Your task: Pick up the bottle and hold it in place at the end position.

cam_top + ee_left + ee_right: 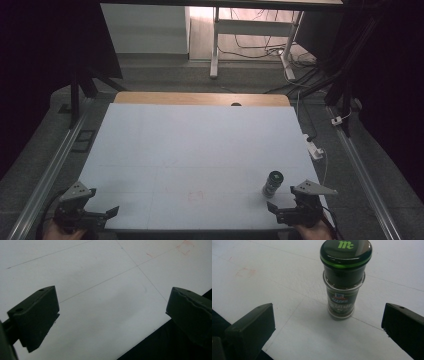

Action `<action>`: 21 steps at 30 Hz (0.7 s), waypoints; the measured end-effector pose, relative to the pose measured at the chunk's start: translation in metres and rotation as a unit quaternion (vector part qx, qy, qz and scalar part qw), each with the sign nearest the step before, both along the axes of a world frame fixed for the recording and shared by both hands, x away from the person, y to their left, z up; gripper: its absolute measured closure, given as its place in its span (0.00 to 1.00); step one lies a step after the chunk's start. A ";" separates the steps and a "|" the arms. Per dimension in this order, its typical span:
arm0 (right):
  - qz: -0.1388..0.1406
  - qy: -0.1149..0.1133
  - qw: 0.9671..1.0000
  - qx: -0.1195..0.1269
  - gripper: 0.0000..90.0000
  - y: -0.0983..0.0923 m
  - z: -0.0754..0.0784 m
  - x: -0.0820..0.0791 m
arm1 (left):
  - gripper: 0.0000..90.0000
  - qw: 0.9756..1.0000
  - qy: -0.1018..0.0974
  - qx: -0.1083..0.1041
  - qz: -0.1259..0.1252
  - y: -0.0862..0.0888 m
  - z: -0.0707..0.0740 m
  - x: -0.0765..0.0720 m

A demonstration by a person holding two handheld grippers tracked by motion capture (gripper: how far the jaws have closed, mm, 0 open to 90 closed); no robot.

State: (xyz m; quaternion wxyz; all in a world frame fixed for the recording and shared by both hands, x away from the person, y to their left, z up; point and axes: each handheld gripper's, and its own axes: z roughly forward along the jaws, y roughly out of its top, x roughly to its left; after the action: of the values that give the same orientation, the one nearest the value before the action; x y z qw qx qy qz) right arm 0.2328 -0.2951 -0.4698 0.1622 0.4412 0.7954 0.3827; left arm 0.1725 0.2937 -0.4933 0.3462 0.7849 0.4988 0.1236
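High view: a white matte board (200,150) covers the table, with a strip of bare wood (200,98) showing along its far edge. Faint ruled lines and a small red mark (195,196) cross the surface. A spice jar (273,183) stands upright at about 5 o'clock on the board, cylindrical, with a dark cap. The right gripper (280,212) sits just beside it at the near edge, grey three-cornered plate on top, jaws apart. The left gripper (102,216) rests at 7 o'clock, well apart from the jar. Cables and a white desk frame (250,35) lie on the floor beyond.

Left gripper view: two black blocky jaws spread wide over bare white board (100,302), nothing between them. Thin pencil lines cross; the dark table edge cuts in at 5 o'clock.

Right gripper view: jaws wide open. The jar (344,280) stands ahead at 12 o'clock, between the jaw lines but untouched. Clear glass body, dark contents, glossy dark cap with green rim and green logo, blue-and-red label.
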 end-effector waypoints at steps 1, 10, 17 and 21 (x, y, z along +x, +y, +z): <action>-0.002 0.000 1.000 0.001 0.00 0.000 0.000 0.000 | 0.00 1.000 0.000 0.000 0.000 0.000 0.000 0.000; -0.003 0.000 1.000 0.014 0.00 -0.003 0.001 0.000 | 0.00 1.000 0.001 -0.002 -0.002 0.000 0.000 0.000; 0.013 0.007 1.000 0.015 0.00 -0.002 0.001 0.001 | 0.00 1.000 0.000 -0.005 -0.003 0.001 0.000 0.000; 0.015 0.006 1.000 0.014 0.00 -0.002 0.001 0.001 | 0.00 1.000 -0.001 -0.004 -0.003 0.001 0.000 0.000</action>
State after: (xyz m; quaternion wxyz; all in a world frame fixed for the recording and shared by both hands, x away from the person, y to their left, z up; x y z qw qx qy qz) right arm 0.2334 -0.2967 -0.4692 0.1451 0.4336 0.7976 0.3935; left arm 0.1721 0.2947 -0.4931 0.3503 0.7850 0.4964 0.1212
